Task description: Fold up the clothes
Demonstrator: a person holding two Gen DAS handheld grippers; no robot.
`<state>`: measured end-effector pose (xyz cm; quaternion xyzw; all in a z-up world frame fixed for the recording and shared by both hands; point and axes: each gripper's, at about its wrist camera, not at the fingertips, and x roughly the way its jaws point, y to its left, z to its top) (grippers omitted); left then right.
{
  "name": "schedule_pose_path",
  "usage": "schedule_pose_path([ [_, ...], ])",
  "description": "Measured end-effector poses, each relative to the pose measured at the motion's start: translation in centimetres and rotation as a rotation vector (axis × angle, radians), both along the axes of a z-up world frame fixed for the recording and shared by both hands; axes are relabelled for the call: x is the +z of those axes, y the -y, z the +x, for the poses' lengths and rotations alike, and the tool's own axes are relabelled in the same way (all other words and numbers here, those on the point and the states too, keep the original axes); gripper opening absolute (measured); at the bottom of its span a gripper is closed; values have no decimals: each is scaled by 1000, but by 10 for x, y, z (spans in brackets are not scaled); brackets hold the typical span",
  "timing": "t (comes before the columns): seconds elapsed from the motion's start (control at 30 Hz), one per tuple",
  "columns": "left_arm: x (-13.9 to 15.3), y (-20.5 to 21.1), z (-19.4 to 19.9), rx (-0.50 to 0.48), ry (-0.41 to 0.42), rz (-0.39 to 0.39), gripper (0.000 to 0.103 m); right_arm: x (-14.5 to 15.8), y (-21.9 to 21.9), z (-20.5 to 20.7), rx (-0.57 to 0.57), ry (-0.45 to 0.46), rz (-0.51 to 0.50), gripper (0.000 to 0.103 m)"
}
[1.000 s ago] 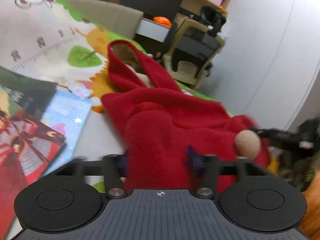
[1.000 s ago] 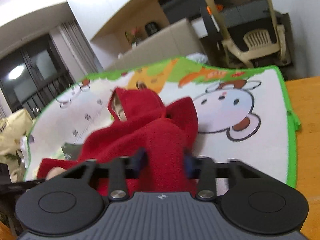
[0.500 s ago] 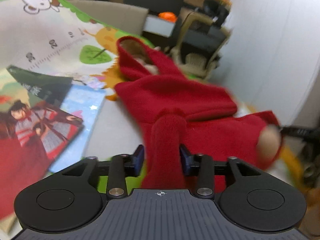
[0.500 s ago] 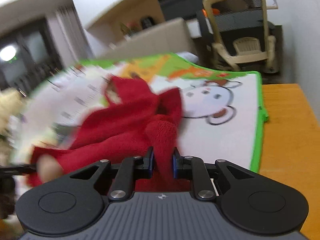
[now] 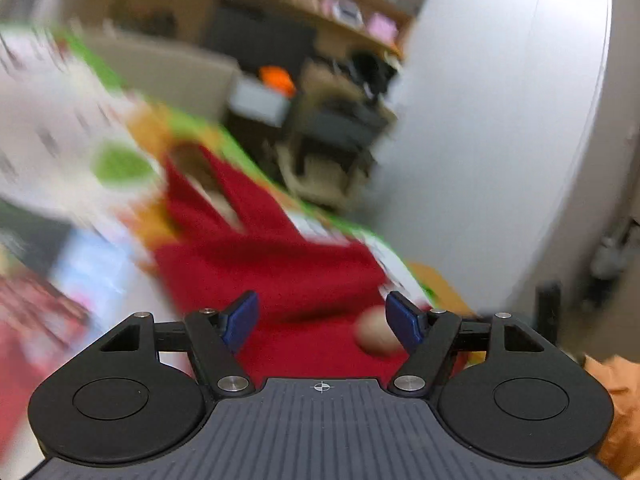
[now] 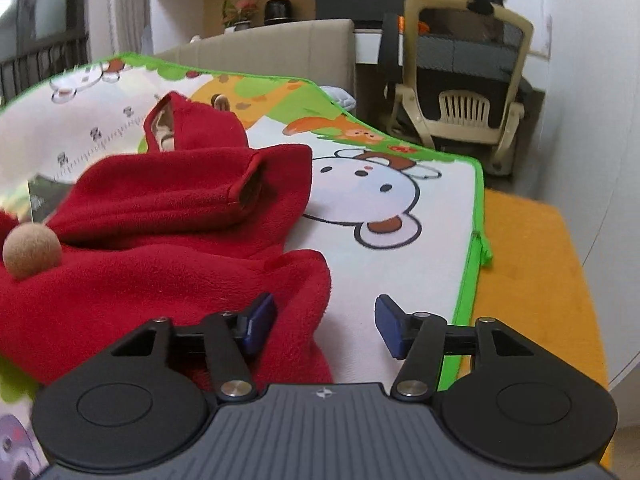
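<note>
Across the middle of the right wrist view, a white play mat with a green border and cartoon animal prints (image 6: 400,216) is lying flat, with an orange surface (image 6: 528,264) showing beyond its edge at three o'clock. On the mat, filling the nine o'clock half of that view, a red fleece hooded garment (image 6: 172,240) is lying in a rumpled, partly folded heap, its hood (image 6: 188,124) pointing toward eleven o'clock and one sleeve cuff (image 6: 252,184) resting across the body. At one o'clock, well apart from the mat, a beige mesh-backed office chair (image 6: 464,80) is standing. A tan felt pompom (image 6: 32,250) is sitting on the garment at nine o'clock. The right gripper (image 6: 324,330) is spreading its blue-padded fingers wide and gripping nothing; its nine o'clock pad is sitting just against the garment's near edge, while the other is hanging over bare mat. The left wrist view is heavily blurred: the left gripper (image 5: 322,318) is likewise standing wide and empty over the red fleece (image 5: 272,272), with the pompom (image 5: 376,334) just beside its three o'clock pad.
</note>
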<state>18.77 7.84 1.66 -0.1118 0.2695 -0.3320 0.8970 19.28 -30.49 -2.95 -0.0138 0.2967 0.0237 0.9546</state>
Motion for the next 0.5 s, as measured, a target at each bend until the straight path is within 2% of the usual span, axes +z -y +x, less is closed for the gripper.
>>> schedule_pose_path([
  [0.07,-25,22,13,4,-65,114,75,15,-16,-10,24,64,-111,55],
  [0.1,-33,27,16,4,-66,137,75,26,-26,-17,58,111,-154,55],
  [0.17,-45,36,20,4,-61,182,78,46,-45,-30,166,170,-144,55],
  [0.23,-44,39,20,0,-51,193,82,56,-60,-35,271,177,-78,56],
  [0.3,-44,37,21,-1,-52,185,83,52,-76,-28,346,131,-10,58],
  [0.4,-43,29,21,2,-51,163,83,13,-96,-10,371,-7,-22,58],
  [0.47,-40,21,19,4,-48,115,85,-11,-100,-9,363,-20,-56,60],
  [0.5,-38,18,18,3,-47,89,90,-10,-98,-11,364,-7,-51,60],
])
